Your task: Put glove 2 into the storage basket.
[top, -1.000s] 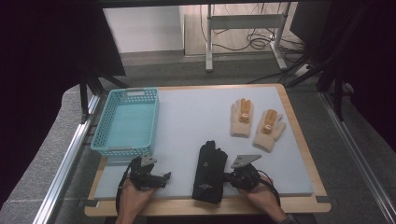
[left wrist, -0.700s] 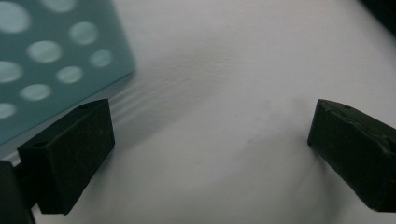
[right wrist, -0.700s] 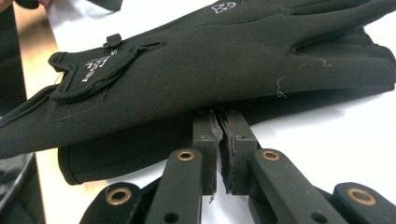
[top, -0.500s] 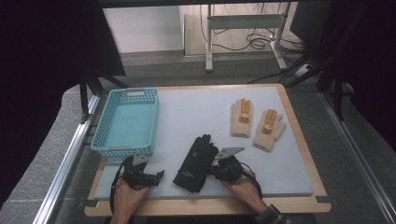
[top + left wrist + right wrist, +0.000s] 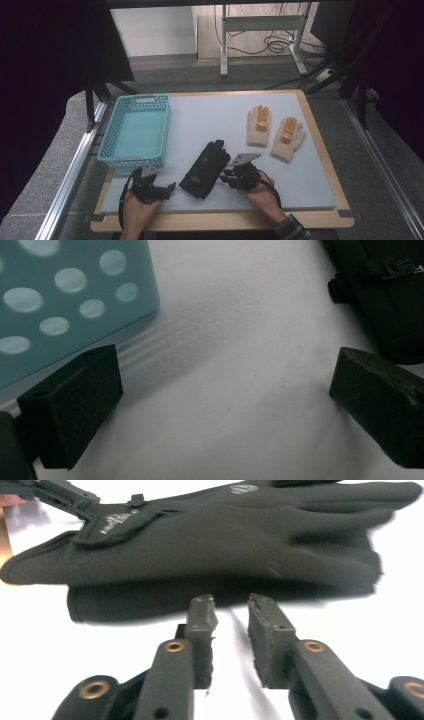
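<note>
Matt black cloth glove (image 5: 225, 545)

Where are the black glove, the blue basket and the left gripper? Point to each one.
black glove (image 5: 204, 169): high view, middle of the glove's back.
blue basket (image 5: 144, 100): high view, far rim at the handle slot.
left gripper (image 5: 168, 188): high view, midway between its fingertips.

A black glove (image 5: 205, 168) lay on the grey mat (image 5: 200, 120) before me. A teal basket (image 5: 136, 131) sat to my left. Two tan gloves (image 5: 274, 133) lay side by side at my far right.
</note>
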{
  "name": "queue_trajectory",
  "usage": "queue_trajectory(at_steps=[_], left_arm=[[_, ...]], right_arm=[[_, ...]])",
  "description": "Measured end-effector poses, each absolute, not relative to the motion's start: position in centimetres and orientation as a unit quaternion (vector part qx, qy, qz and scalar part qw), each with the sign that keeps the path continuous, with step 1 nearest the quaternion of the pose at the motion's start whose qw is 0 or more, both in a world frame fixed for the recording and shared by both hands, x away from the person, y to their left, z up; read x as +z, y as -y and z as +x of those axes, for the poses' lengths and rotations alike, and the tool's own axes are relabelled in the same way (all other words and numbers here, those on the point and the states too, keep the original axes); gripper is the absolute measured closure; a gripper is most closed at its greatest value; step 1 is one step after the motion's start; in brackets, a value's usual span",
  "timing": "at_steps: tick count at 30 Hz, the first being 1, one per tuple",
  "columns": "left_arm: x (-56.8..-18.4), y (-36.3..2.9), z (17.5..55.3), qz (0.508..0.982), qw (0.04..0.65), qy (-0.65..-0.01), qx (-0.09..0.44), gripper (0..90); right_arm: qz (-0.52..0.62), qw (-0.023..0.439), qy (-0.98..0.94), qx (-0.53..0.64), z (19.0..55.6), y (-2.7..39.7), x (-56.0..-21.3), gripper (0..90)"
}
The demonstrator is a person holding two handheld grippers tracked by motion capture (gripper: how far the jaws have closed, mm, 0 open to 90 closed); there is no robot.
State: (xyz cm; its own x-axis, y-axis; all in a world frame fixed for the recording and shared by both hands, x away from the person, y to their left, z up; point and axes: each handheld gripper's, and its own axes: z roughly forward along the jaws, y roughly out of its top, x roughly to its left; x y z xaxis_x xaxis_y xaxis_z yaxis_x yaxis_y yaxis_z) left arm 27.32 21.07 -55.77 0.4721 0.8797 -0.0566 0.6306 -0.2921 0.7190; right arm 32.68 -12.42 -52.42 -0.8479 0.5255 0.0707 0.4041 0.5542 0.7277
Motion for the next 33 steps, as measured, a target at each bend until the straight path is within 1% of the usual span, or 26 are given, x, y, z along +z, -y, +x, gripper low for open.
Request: queue_trajectory(at_steps=[2,5,10,11,14,21,24,26,33], left_arm=[[-55.8,-21.1,27.3,0.783,0.35,-0.483,0.179,0.8],[-55.8,-21.0,27.3,0.783,0.349,-0.483,0.178,0.5],[-55.8,-21.0,27.4,0.783,0.348,-0.484,0.178,0.4],[-55.8,-21.0,27.4,0.783,0.348,-0.484,0.178,0.3],[-55.8,-21.0,27.4,0.783,0.347,-0.484,0.177,0.3],[-55.7,-21.0,27.4,0.784,0.346,-0.484,0.177,0.7],[-55.7,-21.1,27.4,0.783,0.347,-0.485,0.176,1.5],[-55.6,-21.1,27.4,0.783,0.347,-0.486,0.175,2.3],[-54.7,-20.8,27.1,0.782,0.36,-0.485,0.154,5.4]], right_arm=[[0.265,0.083,-0.879,0.387,32.8,13.5,-52.2,60.3],[0.273,0.087,-0.879,0.381,33.0,15.7,-51.9,45.6],[0.284,0.109,-0.872,0.383,33.1,18.5,-51.5,30.4],[0.287,0.12,-0.87,0.382,33.2,19.5,-51.6,27.9],[0.3,0.137,-0.864,0.38,33.3,21.3,-51.8,24.5],[0.335,0.152,-0.855,0.366,33.5,24.1,-53.0,21.3],[0.337,0.156,-0.853,0.366,33.4,24.3,-53.1,20.9],[0.331,0.171,-0.857,0.357,33.2,24.0,-53.1,20.7],[0.339,0.17,-0.853,0.358,33.1,24.0,-53.2,20.3]])
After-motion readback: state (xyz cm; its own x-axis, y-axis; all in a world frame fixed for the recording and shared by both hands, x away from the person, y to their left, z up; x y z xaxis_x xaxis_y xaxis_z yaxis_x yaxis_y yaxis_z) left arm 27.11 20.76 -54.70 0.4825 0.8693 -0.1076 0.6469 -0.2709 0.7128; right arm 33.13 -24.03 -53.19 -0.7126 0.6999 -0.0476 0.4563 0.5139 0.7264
